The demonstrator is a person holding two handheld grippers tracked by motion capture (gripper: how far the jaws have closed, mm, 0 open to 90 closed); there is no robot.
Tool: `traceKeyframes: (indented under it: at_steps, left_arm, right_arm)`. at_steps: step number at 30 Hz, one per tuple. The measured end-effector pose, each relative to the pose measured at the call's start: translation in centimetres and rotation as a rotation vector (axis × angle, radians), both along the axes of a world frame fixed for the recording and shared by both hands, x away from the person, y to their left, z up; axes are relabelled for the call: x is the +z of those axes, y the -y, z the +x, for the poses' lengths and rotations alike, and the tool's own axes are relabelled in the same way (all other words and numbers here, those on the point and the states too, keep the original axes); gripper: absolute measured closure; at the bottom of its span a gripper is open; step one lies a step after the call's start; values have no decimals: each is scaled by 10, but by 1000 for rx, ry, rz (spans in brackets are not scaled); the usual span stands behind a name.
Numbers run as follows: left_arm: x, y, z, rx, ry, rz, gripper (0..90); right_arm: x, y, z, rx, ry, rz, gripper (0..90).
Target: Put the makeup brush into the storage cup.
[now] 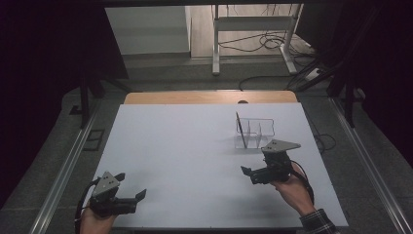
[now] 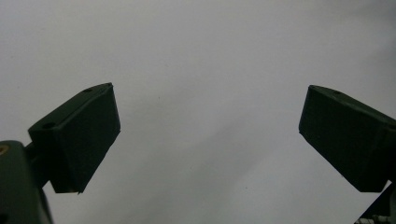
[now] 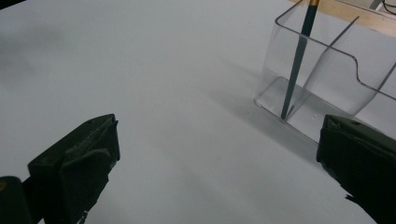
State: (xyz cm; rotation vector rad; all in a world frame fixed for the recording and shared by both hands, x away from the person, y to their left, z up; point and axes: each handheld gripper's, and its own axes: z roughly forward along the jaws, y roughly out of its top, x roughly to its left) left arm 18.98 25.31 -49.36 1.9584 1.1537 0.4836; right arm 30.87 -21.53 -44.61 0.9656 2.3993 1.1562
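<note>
We held the left gripper (image 1: 134, 194) low over the near left corner of the white table (image 1: 185, 146), its jaws spread wide with nothing between them. In the left gripper view the two black jaws rose apart over bare white surface, and no object lay near them.

Across the middle of the table, the white sheet ran plain up to a strip of wooden edge (image 1: 209, 97) at the far side.

Further right stood the clear plastic organiser (image 1: 254, 132), set on the far right part of the table and split by thin walls into compartments. A dark pencil (image 1: 239, 127) stood in its leftmost compartment, leaning slightly, tip down on the floor of the box and its top end rising above the rim. In the right gripper view the pencil (image 3: 297, 60) showed a gold band near its top and rested against the inside corner of the organiser (image 3: 327, 70).

Our right gripper (image 1: 247, 172) hovered just in front of the organiser, near it but not touching, pointing left across the table. Its jaws stood open and held nothing; the pencil was well clear of them.
</note>
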Motion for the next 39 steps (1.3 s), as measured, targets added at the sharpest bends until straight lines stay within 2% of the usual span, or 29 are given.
traceKeyframes:
  at_steps: [6, 20, 39]
  left_arm:
    - [0, 0, 0, 0, 1, 2, 60]
    - [0, 0, 0, 1, 2, 3, 60]
    - [0, 0, 0, 1, 1, 4, 60]
  right_arm:
    - [-1, 6, -3, -8, 0, -17, 0]
    - [-2, 19, -11, -27, 19, -15, 0]
    - [-6, 32, -19, -48, 19, -24, 0]
